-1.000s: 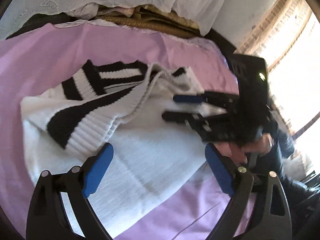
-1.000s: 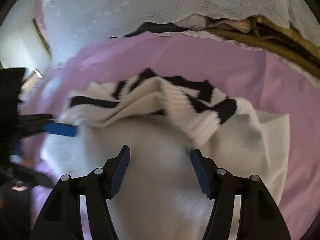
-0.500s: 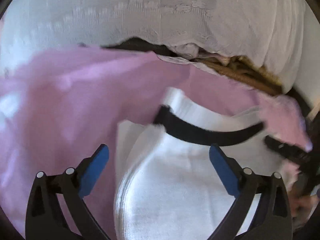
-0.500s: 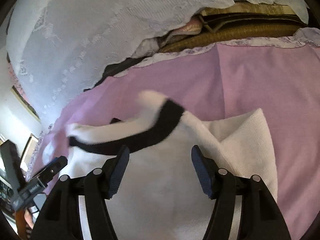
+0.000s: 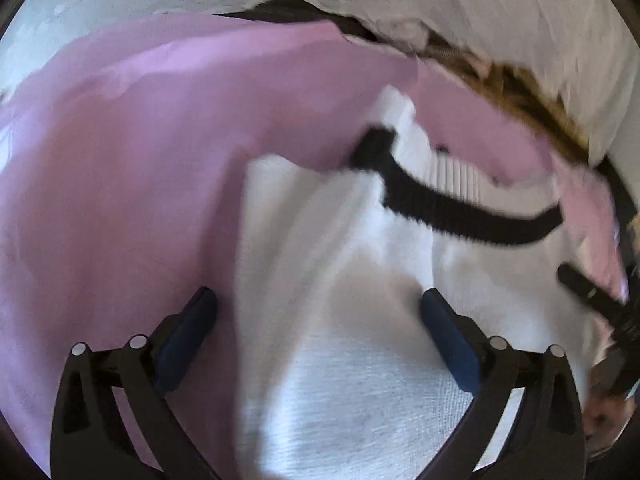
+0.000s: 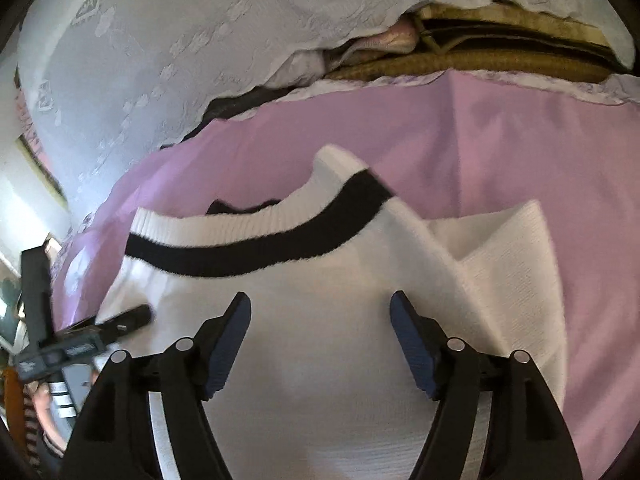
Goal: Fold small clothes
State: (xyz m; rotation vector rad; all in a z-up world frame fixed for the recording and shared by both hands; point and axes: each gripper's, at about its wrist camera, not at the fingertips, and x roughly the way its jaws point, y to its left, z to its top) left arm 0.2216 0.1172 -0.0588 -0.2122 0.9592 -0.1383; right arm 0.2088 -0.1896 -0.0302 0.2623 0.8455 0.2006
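A white knit sweater (image 5: 360, 340) with a black stripe (image 5: 460, 216) lies folded on a pink sheet (image 5: 140, 160). My left gripper (image 5: 318, 328) is open just above the sweater's left part, nothing between its blue pads. In the right wrist view the sweater (image 6: 320, 340) shows its ribbed hem with the black band (image 6: 260, 248) across the far side. My right gripper (image 6: 320, 336) is open over the sweater's middle, empty. The left gripper's fingers (image 6: 120, 322) show at the left of that view.
The pink sheet (image 6: 480, 140) covers the surface. White lace cloth (image 6: 200, 40) hangs behind, over a stack of brown and tan fabrics (image 6: 480, 56). The other gripper (image 5: 592, 296) shows at the right edge of the left wrist view.
The striped sleeves and top have been folded over, so only one black band shows. Both grippers have swung apart to the sweater's two sides and stay open.
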